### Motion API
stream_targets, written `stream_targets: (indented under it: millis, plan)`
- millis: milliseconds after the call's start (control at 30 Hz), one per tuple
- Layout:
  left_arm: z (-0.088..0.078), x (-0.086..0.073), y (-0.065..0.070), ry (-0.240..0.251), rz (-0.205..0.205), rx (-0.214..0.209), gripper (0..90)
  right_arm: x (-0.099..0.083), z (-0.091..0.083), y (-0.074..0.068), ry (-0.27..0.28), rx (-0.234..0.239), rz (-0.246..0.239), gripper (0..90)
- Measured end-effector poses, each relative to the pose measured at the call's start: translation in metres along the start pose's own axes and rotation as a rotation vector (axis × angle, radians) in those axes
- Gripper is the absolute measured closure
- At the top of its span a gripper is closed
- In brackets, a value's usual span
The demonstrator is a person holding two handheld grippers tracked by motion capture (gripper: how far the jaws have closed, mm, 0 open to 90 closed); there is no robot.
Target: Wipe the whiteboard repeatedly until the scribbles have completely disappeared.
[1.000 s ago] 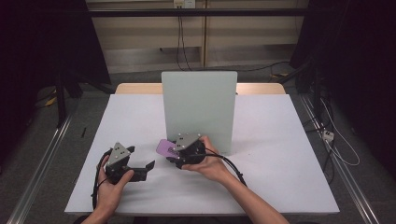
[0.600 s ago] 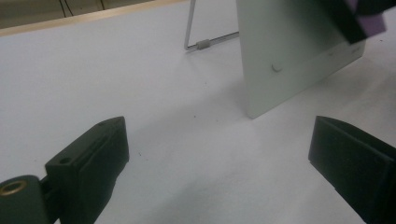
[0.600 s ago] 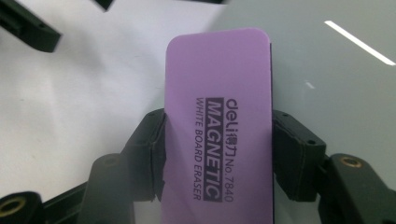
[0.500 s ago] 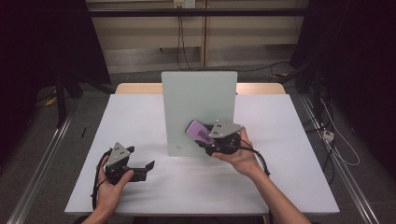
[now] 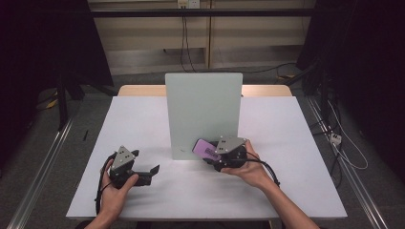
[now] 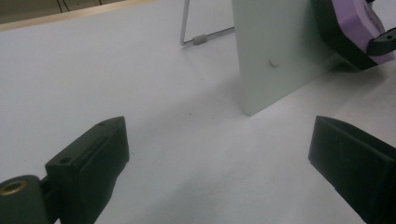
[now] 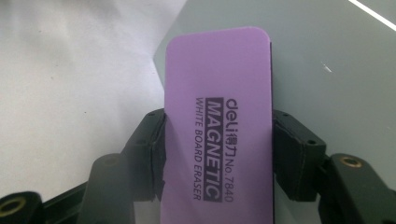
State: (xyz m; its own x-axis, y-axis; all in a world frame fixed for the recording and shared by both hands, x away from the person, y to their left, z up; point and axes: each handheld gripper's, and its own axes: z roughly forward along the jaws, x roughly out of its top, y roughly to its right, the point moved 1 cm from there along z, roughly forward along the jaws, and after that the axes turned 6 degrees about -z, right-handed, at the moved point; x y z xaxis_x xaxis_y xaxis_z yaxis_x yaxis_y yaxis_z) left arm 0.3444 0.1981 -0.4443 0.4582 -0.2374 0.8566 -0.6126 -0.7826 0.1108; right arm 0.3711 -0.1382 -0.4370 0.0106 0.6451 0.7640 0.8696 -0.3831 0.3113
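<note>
Table (image 5: 286,191): white, flat, the largest item. Bare surface lies to both sides of the board and in front of it, so I have open room there; its front edge sits just ahead of my forearms.

Whiteboard (image 5: 203,109): pale grey-green panel, standing upright mid-table on a wire stand (image 6: 205,38) behind it. I judge it light and easy to tip, so pressure against its face should stay gentle. Its lower corner and side edge are near my right hand.

Left gripper (image 5: 141,174): resting low on the table, well apart from the board, jaws spread wide with nothing between them.

Right gripper (image 5: 210,155): held at the board's lower right part, jaws clamped on the eraser's two long sides.

Eraser (image 7: 219,126): purple magnetic whiteboard eraser, dark pad beneath, printed face toward my camera, raised off the table just in front of the board; whether the pad touches the board I cannot tell. I judge it light, with a stiff plastic back, a soft pad, and smooth sides that could slip. The hold across the narrow width, near mid-length, suits it.
</note>
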Motion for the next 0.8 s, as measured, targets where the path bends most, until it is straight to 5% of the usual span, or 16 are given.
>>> stream_targets:
  millis: [433, 800]
  plan:
    - [0.000, 0.000, 0.000, 0.003, -0.001, -0.004, 5.2, 0.022, 0.036, -0.011, -0.021, 0.098, -0.030, 41.9]
    - [-0.002, 0.000, -0.002, 0.010, -0.007, -0.003, 5.2, 0.058, 0.064, -0.015, 0.039, 0.104, -0.074, 41.8]
